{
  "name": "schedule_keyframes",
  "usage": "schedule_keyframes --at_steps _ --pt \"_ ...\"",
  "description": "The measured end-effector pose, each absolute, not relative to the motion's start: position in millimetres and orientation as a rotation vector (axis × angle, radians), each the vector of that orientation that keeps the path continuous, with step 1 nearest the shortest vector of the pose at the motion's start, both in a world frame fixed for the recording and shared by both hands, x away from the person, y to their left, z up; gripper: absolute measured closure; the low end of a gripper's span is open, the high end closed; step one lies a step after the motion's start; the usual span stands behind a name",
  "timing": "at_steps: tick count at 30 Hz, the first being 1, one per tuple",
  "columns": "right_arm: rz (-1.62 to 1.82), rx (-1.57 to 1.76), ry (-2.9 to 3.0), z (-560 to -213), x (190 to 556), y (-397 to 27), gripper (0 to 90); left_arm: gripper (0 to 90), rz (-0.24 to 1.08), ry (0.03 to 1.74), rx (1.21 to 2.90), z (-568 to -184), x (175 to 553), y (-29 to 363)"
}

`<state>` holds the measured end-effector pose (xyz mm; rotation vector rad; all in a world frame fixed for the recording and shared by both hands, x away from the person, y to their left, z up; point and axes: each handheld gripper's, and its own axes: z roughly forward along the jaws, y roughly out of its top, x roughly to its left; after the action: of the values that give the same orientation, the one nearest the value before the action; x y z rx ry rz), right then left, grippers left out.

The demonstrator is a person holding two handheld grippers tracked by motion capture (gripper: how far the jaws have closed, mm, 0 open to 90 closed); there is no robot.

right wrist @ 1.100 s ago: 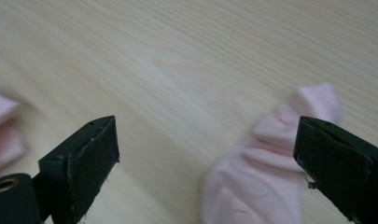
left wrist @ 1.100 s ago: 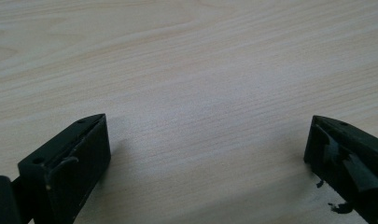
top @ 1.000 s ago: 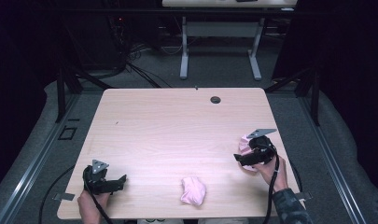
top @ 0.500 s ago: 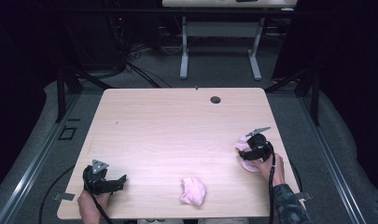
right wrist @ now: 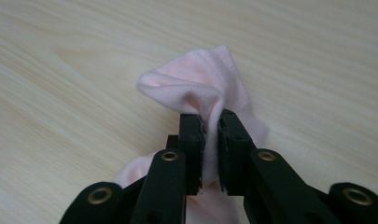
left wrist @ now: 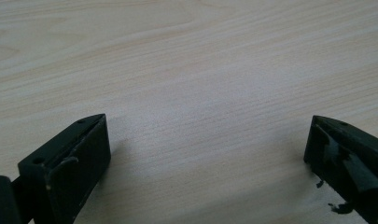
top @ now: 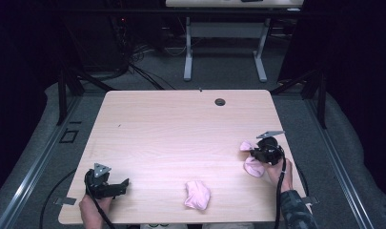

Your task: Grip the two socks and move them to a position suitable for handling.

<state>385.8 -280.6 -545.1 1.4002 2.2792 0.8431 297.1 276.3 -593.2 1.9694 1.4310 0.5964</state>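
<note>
- The pink sock (right wrist: 210, 88) you are working on lies near the right edge of the tabletop (top: 181, 129), under your right gripper (top: 257, 151); a fold of it is pinched up off the wood while the rest trails back beneath the gripper
- From the high view its long axis looks to run from the small flap on the far left side of the gripper to the rounder end nearer you, so it slants across the tabletop; which end is toe and which cuff you cannot really tell, as the gripper covers its middle
- Your right jaws have just been closing and now stand almost together, with the raised fold of the sock clamped between the pads (right wrist: 193, 140)
- Progress, as a judgement: the grasp is made, but the lift and any carrying or pairing are not yet done
- A second pink sock (top: 197, 194) sits bunched near the front edge, well apart from the first and untouched
- Your left gripper (left wrist: 205, 154) rests at the front left corner with its jaws spread wide over bare wood, gripping nothing
- Beyond the far edge there are only floor cables and the legs of another table
</note>
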Motion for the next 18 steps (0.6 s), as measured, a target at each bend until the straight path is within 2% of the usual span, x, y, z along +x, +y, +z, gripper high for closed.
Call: schedule_keyframes --at_steps 5,11,18 --pt "0.951 1.302 2.253 -508 377 -263 81.2 0.2 0.597 1.432 1.969 -593 297 276" --pt "1.039 1.137 2.289 -469 374 -219 80.9 0.3 0.598 1.433 1.968 -593 297 276" --pt "1.015 0.998 2.413 -473 390 -151 80.5 0.3 0.598 1.433 1.968 -593 297 276"
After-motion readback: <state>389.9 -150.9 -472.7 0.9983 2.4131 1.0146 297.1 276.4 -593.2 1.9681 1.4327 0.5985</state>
